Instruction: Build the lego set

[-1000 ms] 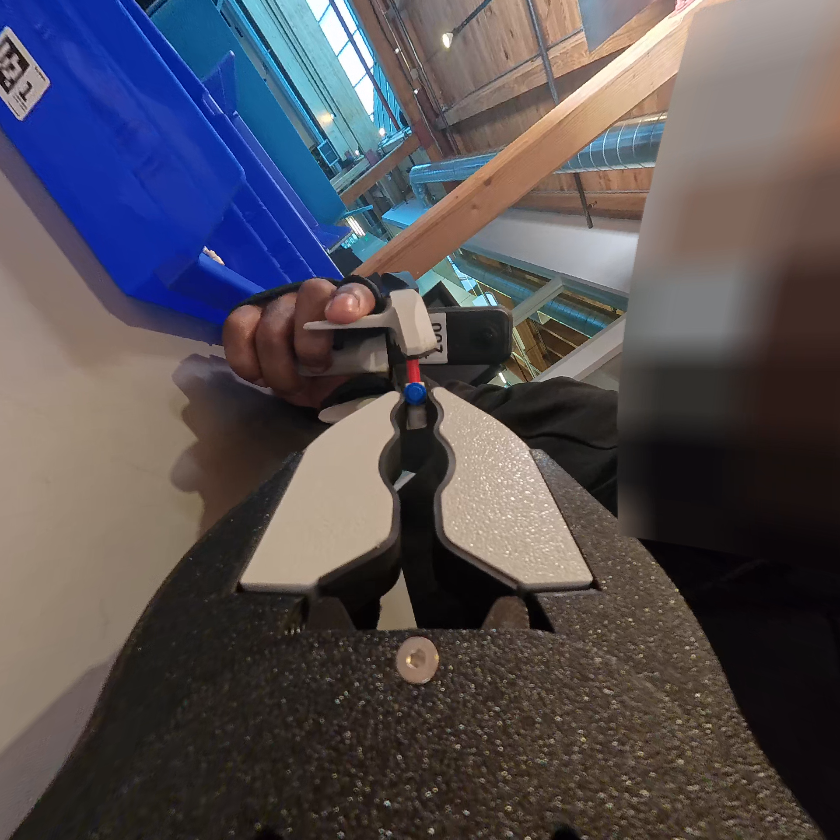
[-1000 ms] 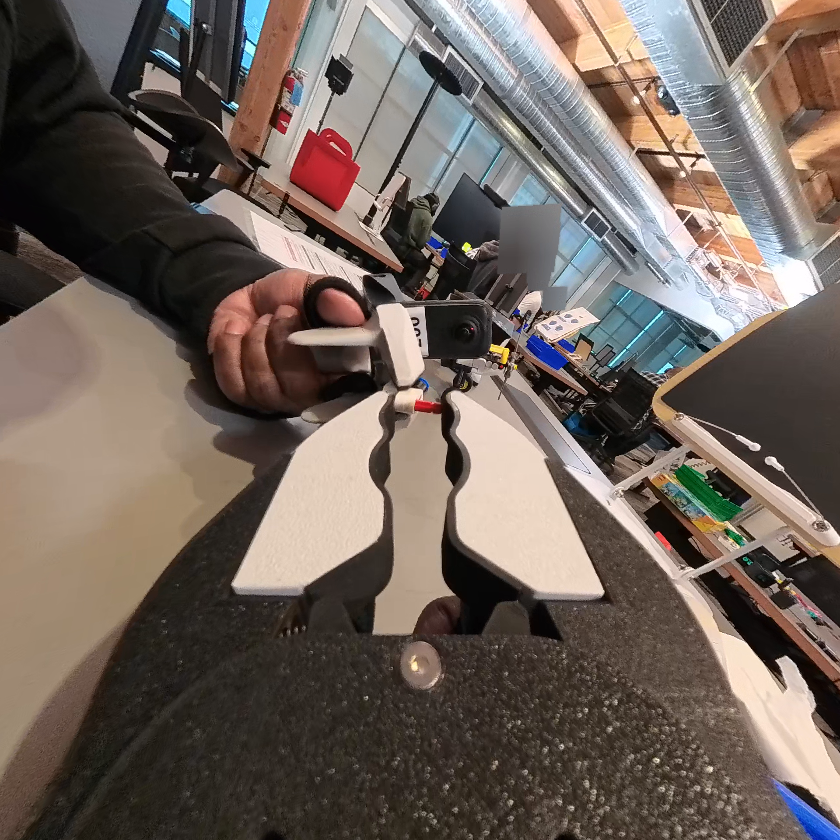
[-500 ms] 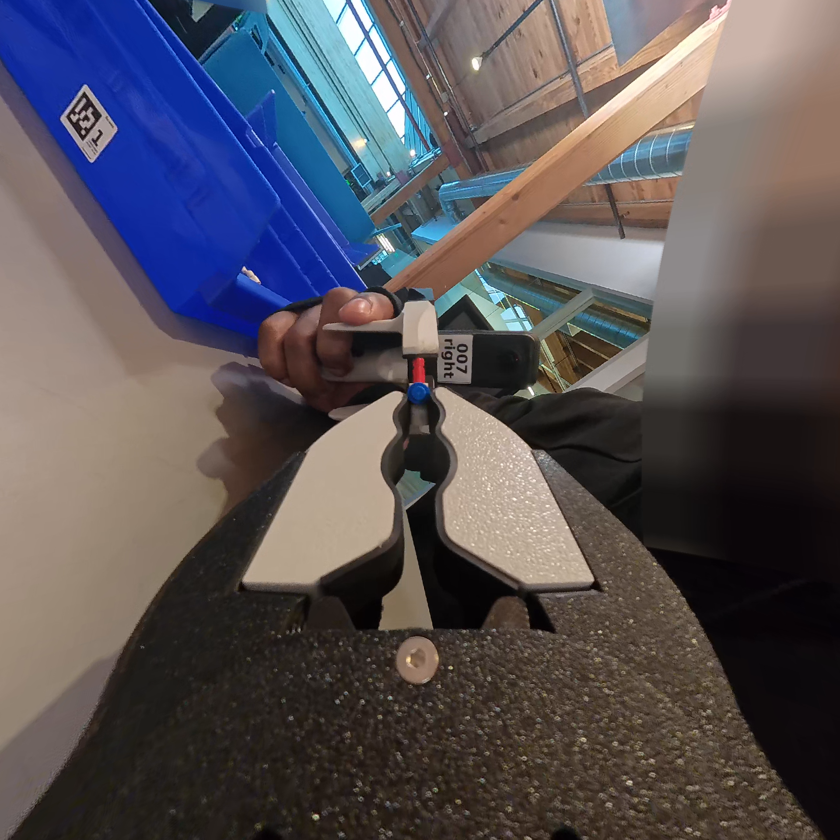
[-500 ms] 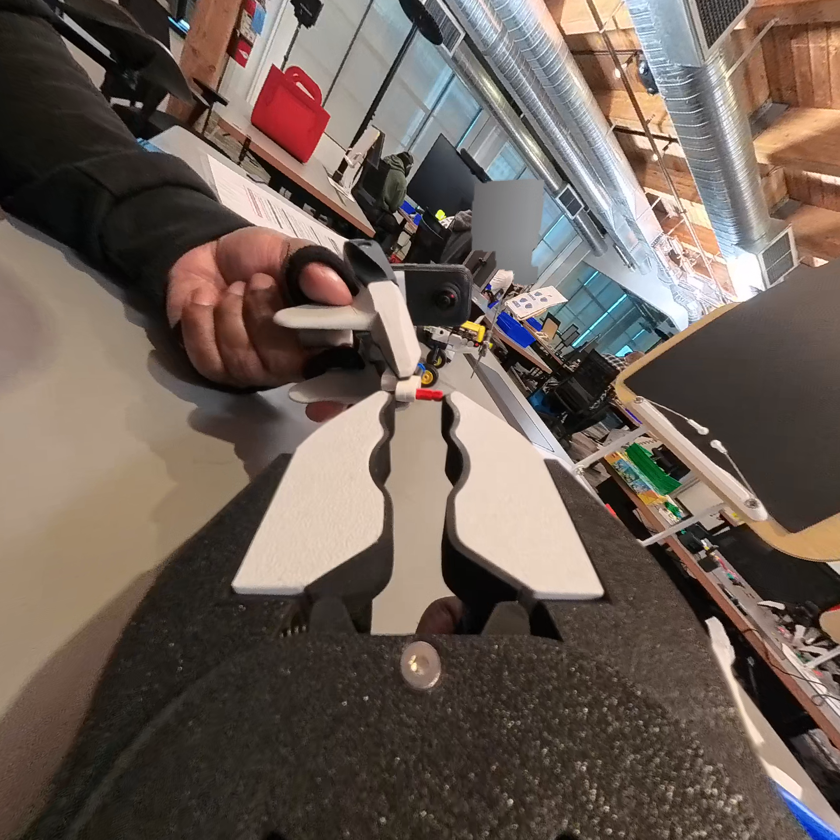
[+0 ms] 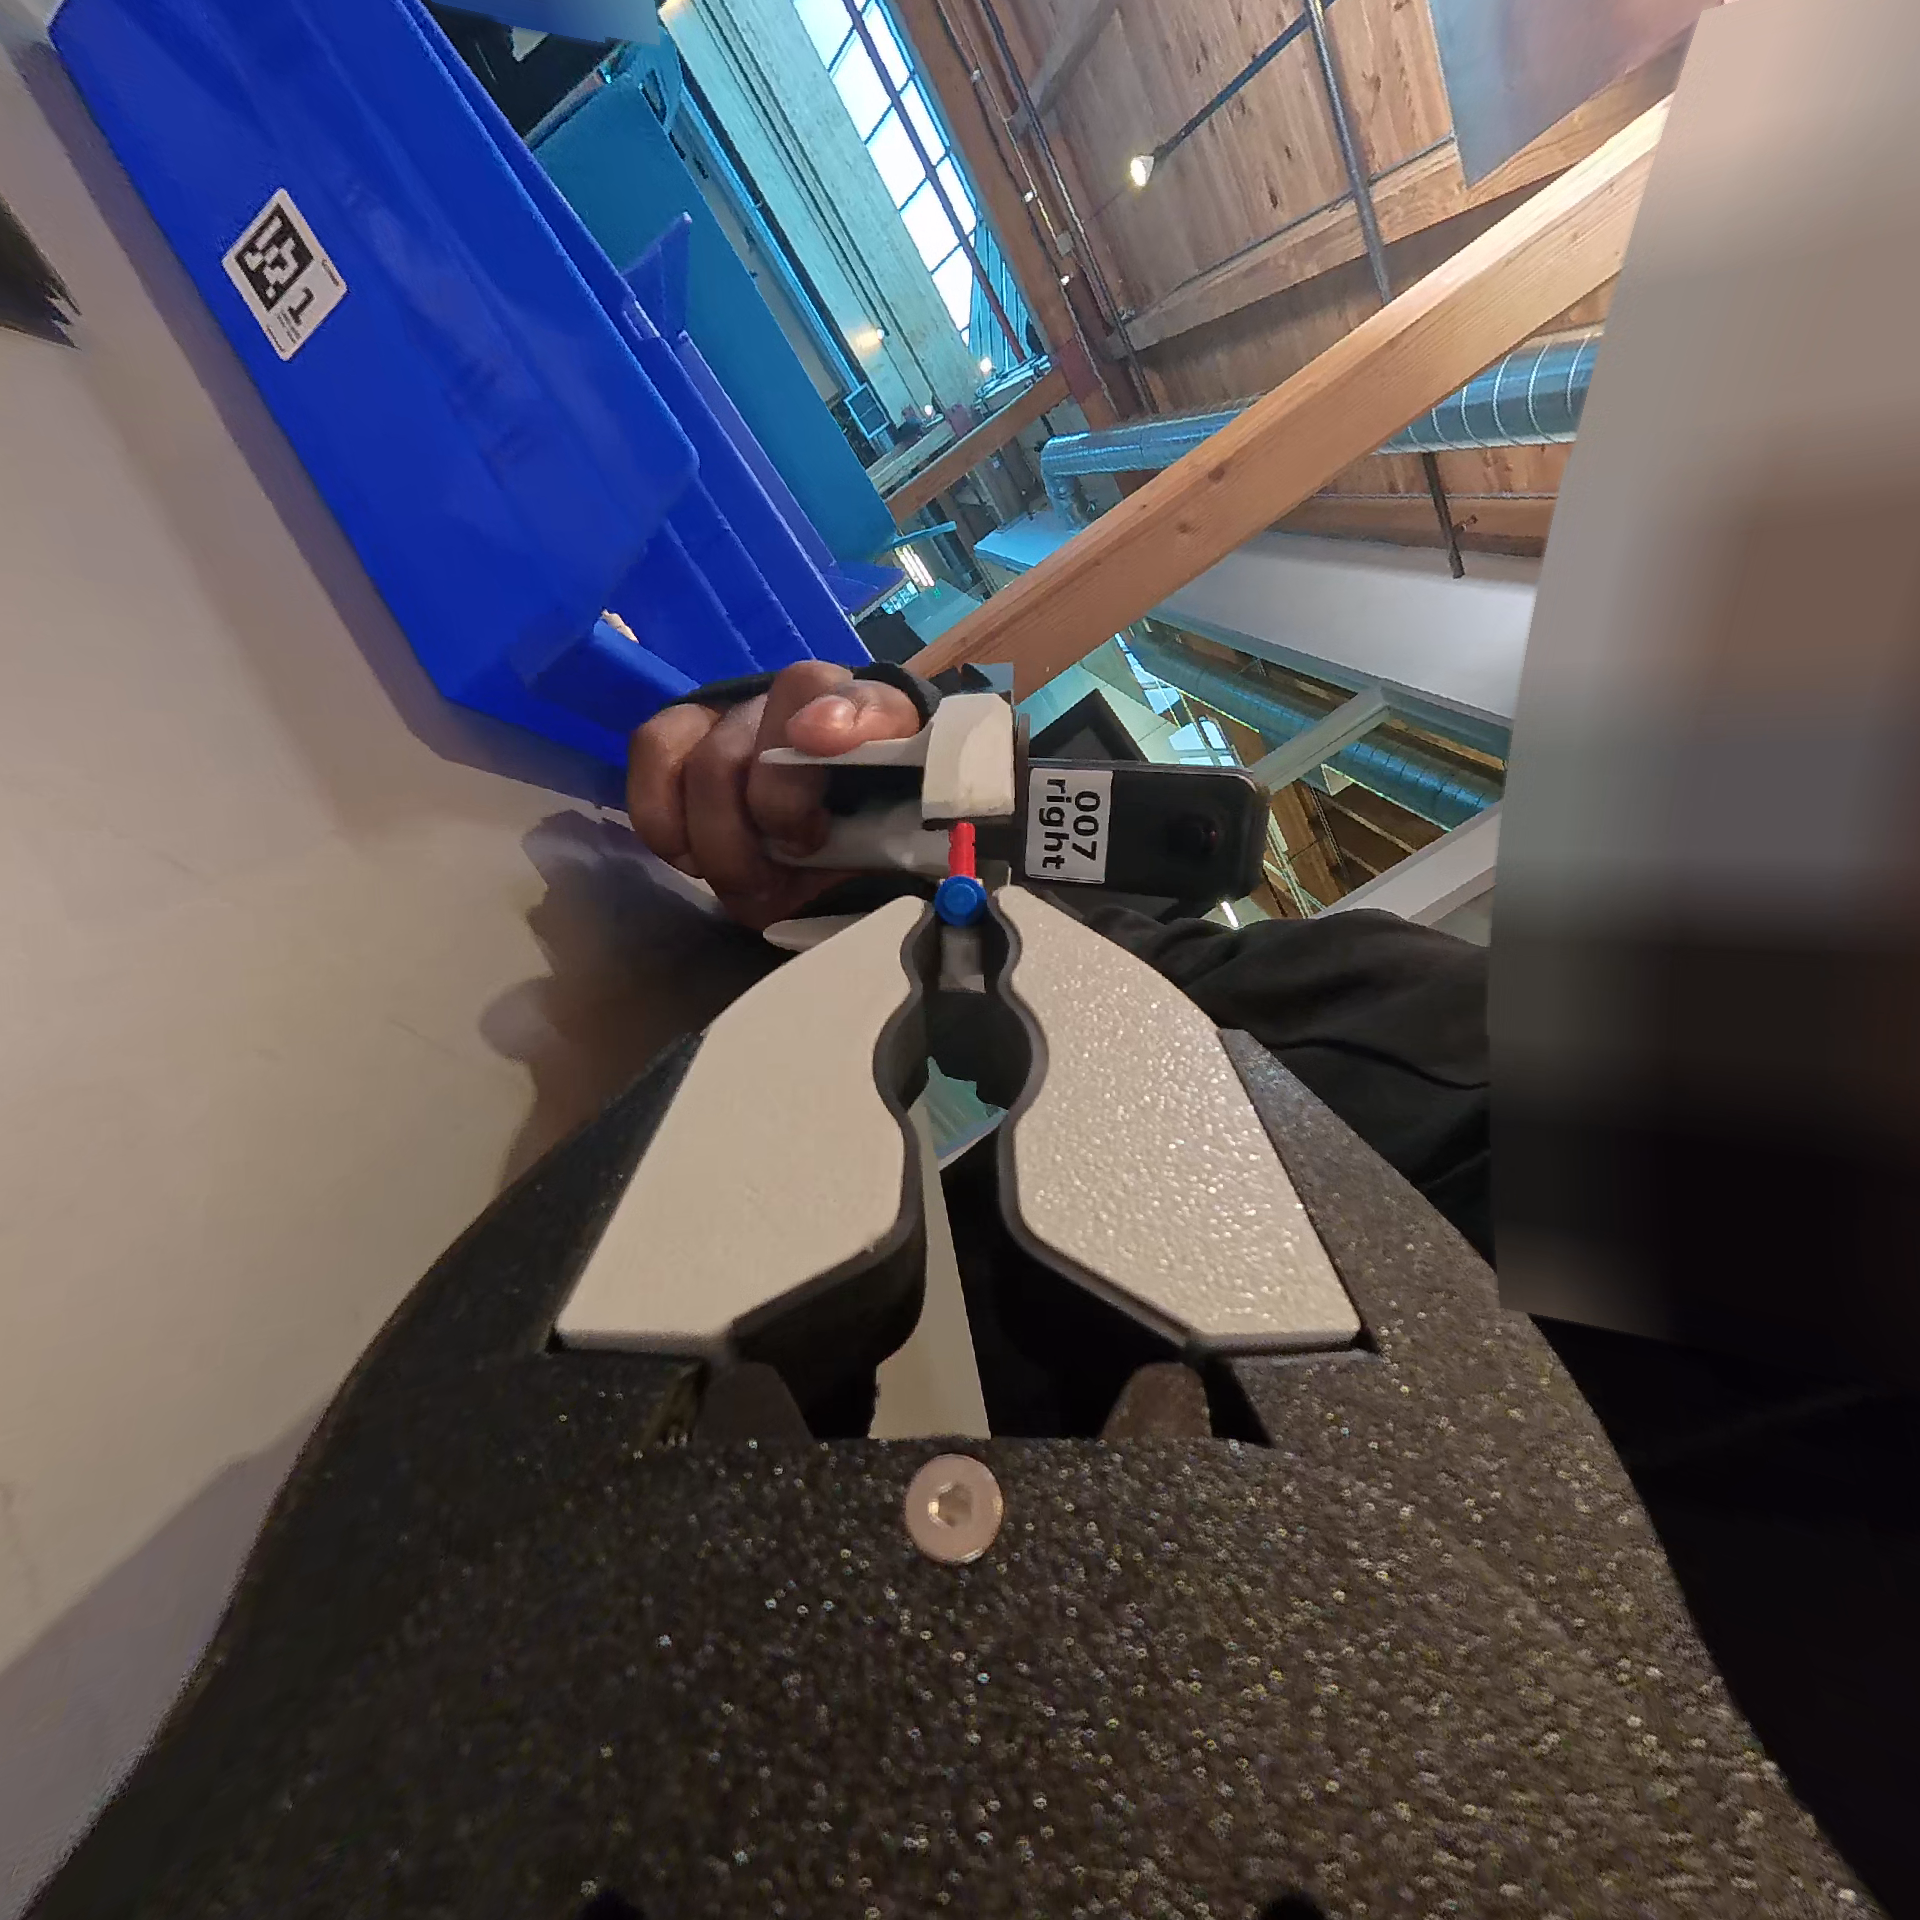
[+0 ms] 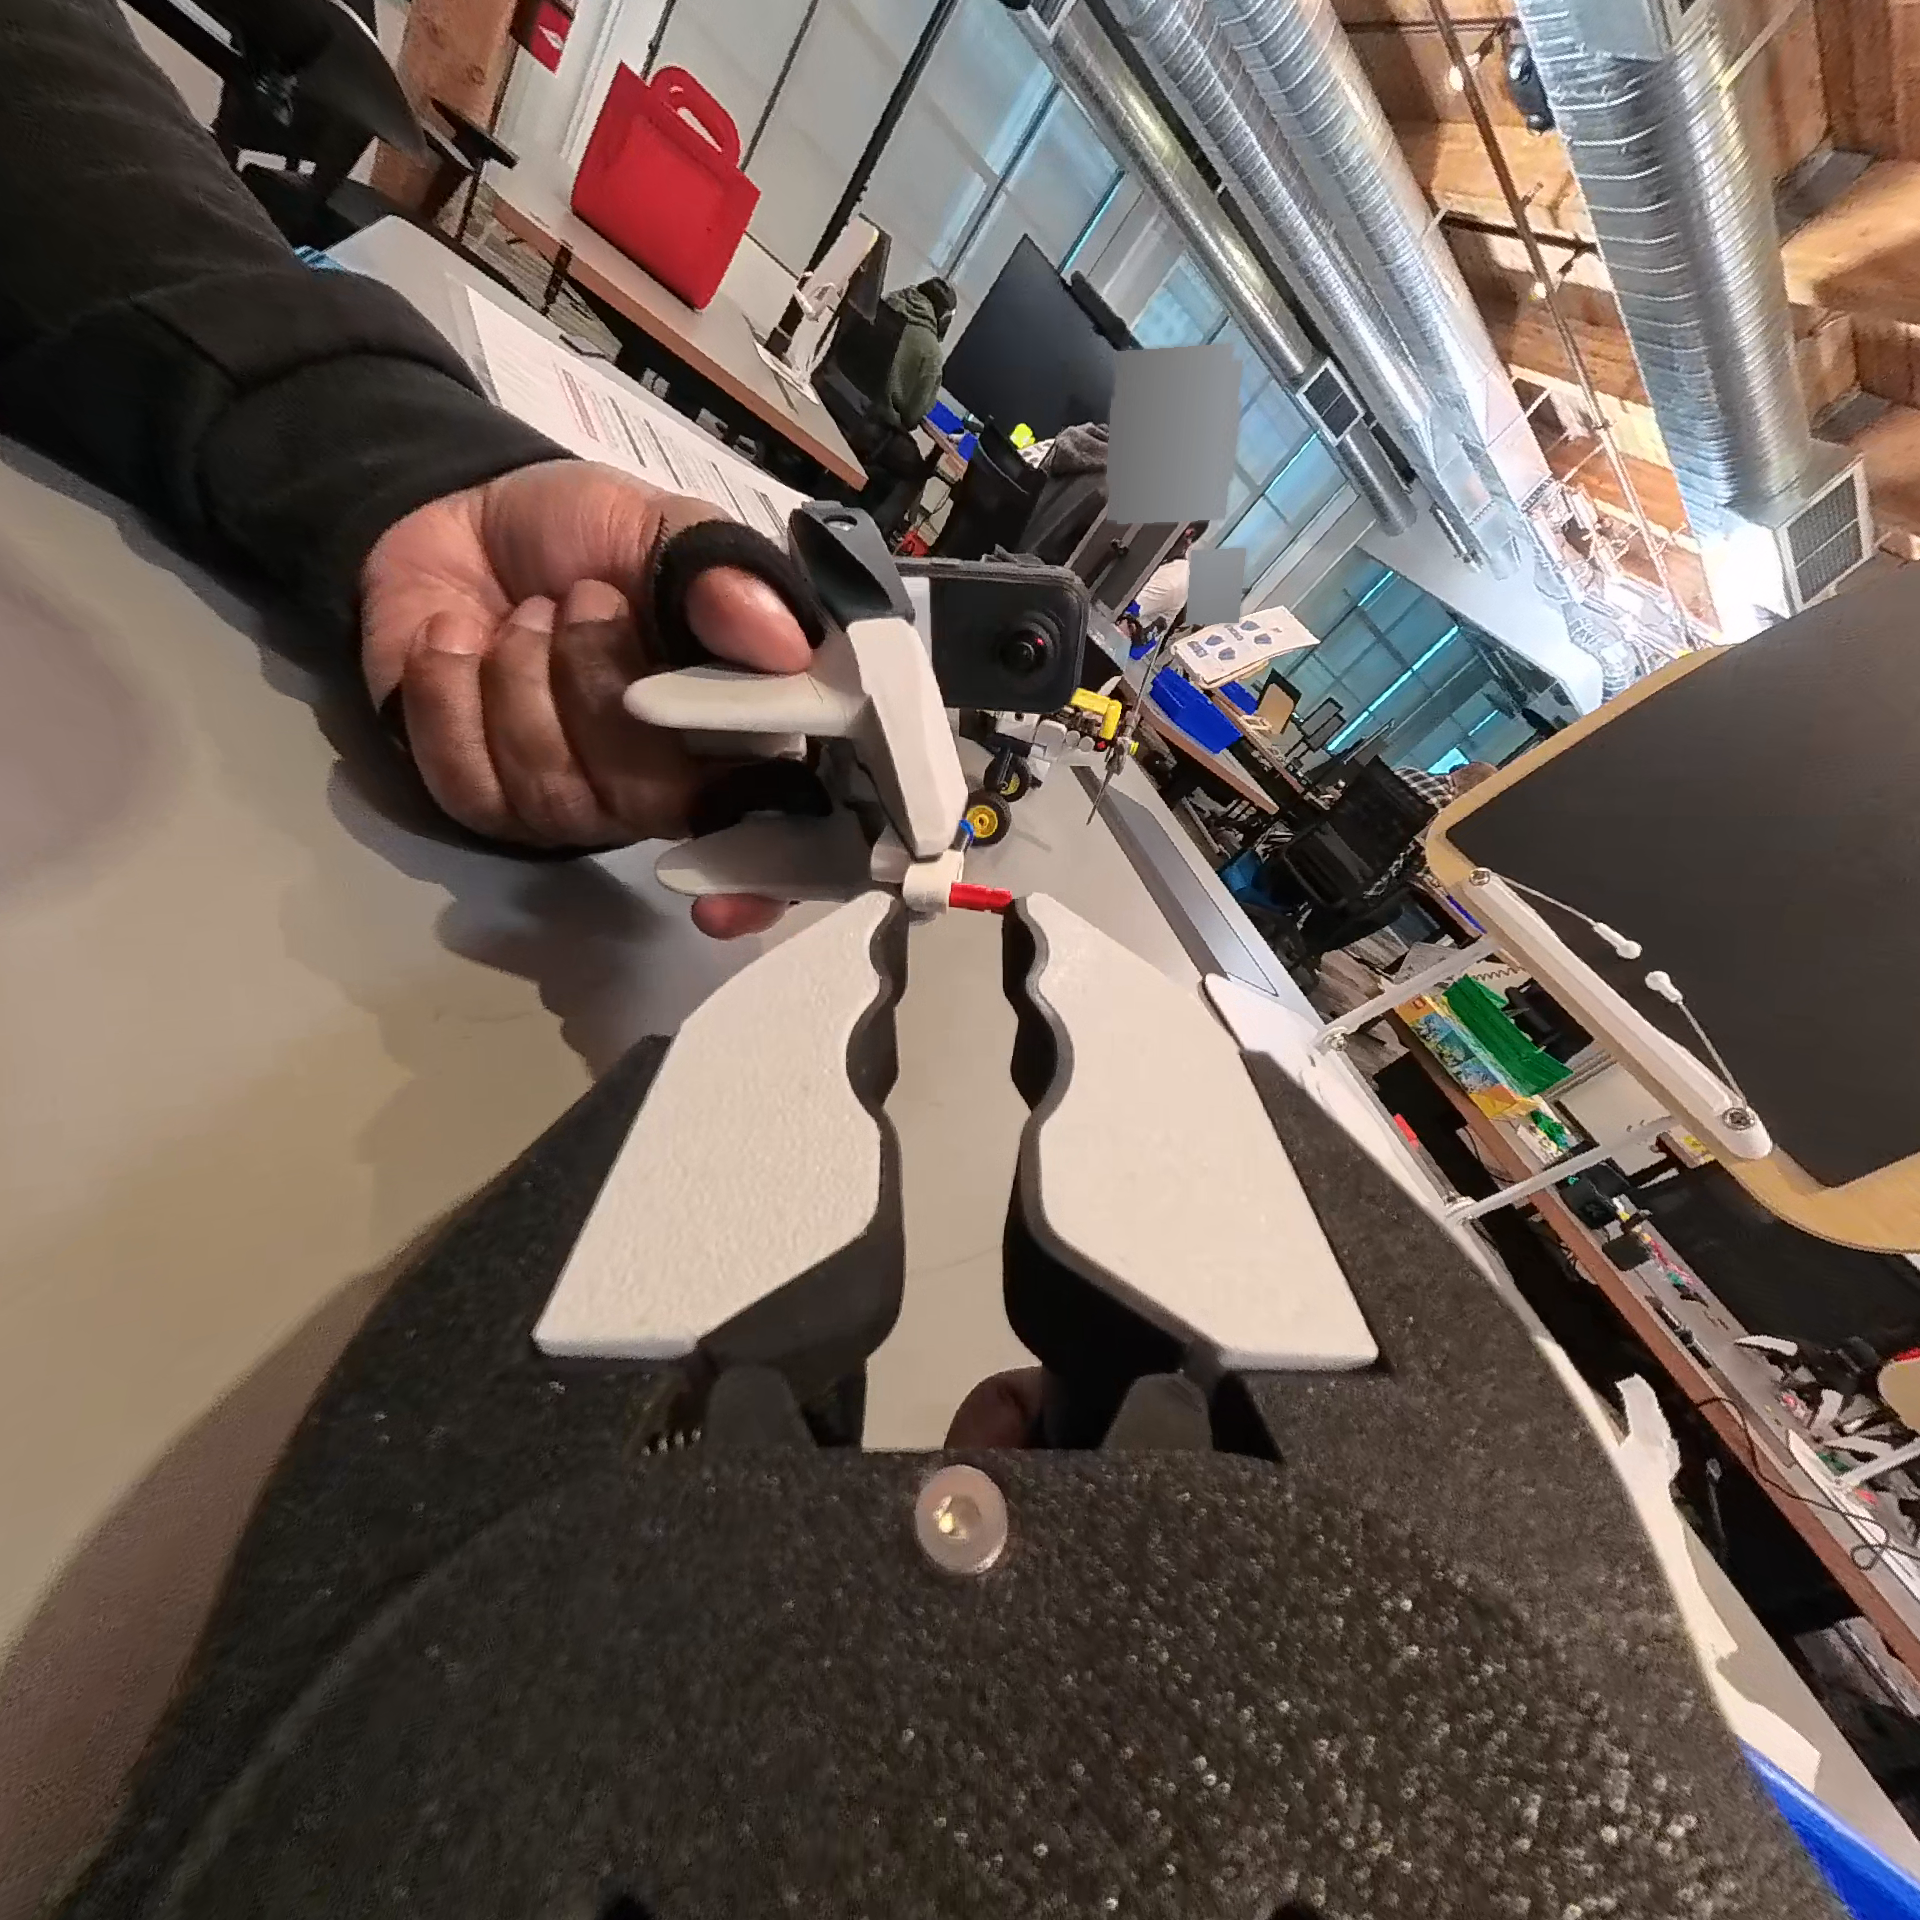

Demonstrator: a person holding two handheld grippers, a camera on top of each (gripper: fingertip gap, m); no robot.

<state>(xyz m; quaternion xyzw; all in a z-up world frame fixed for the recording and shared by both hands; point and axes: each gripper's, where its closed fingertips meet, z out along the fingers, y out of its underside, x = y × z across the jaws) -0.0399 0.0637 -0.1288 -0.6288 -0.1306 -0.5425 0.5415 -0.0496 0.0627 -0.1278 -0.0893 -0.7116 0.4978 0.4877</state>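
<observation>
Above the grey table [image 6: 208, 1039], both grippers meet on one very small toy-brick piece: a white connector [image 6: 928, 885] with a blue pin [image 5: 956, 902] on one side and a red pin [image 6: 982, 894] pointing out of another. The left gripper [image 5: 956, 914] has its fingers narrow and pinched on the blue pin. The right gripper [image 6: 958, 909] has its fingers a little wider; the connector lies against one fingertip and the end of the red pin seems to touch the other, so the piece spans them lengthwise. I think the risk is that the piece slips. The contact surfaces are tiny and the two grips cross each other, so a small twist of either hand could make the red pin tip slide off the fingertip, or turn the connector around the blue pin. Compared with a second ago, the finger openings look about the same, but the left wrist view has swung: more of the blue bin [image 5: 416, 364] and its square-code sticker [image 5: 283, 272] is visible.
</observation>
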